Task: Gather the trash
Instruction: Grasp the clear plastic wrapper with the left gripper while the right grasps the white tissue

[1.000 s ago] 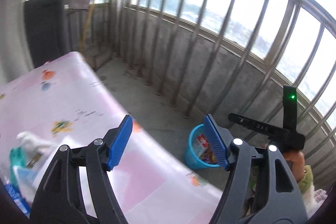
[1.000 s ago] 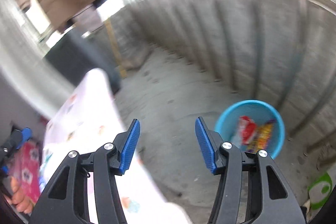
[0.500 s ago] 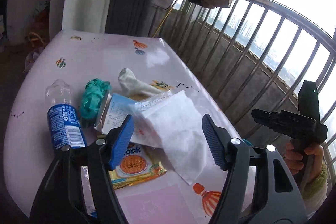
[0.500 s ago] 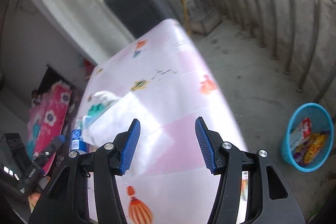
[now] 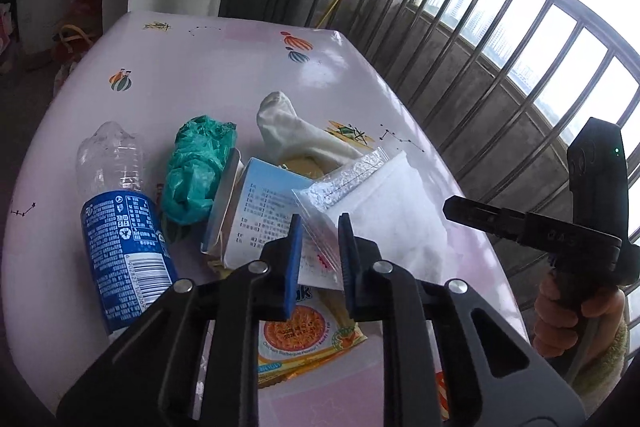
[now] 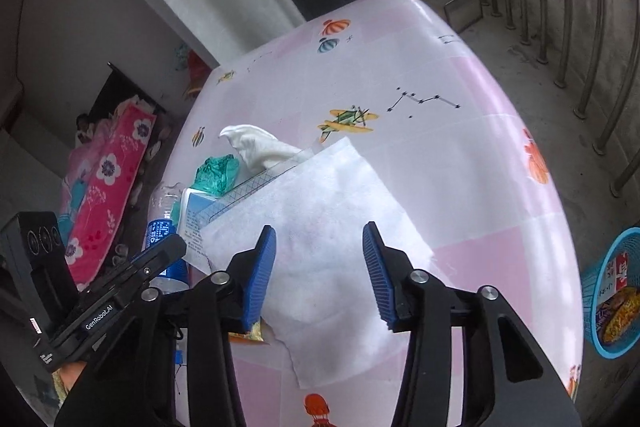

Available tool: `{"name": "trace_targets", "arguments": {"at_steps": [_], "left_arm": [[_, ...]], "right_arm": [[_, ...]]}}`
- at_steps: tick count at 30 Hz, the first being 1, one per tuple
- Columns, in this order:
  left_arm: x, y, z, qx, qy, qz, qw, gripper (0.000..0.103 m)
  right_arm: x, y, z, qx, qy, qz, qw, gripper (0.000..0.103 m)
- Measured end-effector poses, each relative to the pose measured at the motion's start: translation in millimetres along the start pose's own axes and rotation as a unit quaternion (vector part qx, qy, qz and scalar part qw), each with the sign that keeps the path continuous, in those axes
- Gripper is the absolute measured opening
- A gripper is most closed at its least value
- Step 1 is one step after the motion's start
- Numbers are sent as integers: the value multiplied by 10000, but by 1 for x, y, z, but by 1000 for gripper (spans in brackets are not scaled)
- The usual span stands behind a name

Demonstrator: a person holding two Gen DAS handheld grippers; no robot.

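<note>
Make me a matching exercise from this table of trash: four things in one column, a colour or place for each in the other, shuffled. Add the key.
Things
1. plastic bottle
2. crumpled bag
3. sock
4. basket

Descriptions
A. on the floor beside the table, wrappers inside
B. teal, next to the bottle
C. white, lying behind the zip bag
D. clear, blue label, on its side

Pairs: 1-D, 2-B, 3-C, 4-A

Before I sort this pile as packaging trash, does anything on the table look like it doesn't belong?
Yes: a white sock lies at the far edge of the pile, beside the crumpled green bag and behind the blue carton. It is clothing among wrappers and a bottle, so it looks misplaced.
</note>
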State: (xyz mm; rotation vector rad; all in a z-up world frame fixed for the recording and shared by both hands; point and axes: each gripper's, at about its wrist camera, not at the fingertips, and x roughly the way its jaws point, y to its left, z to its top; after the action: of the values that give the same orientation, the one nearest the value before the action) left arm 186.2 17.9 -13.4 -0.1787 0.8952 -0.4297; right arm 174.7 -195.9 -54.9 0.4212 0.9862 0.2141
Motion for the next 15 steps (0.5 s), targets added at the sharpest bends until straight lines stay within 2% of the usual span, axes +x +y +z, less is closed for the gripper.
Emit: {"name": "trace_targets", "arguments": {"at_steps": [10, 13, 15], "left_arm": [[24, 0, -3, -62, 359, -46, 9993, 15], [24, -2, -2, -41, 331, -49, 9994, 15], [24, -3, -2, -57, 328, -30, 9994, 15]], "right_arm": [[35, 7, 0, -157, 296, -82, 9994, 34], [35, 7, 0, -190, 262, -104, 9994, 25], [34, 6, 1, -198, 230, -104, 9995, 13]]}}
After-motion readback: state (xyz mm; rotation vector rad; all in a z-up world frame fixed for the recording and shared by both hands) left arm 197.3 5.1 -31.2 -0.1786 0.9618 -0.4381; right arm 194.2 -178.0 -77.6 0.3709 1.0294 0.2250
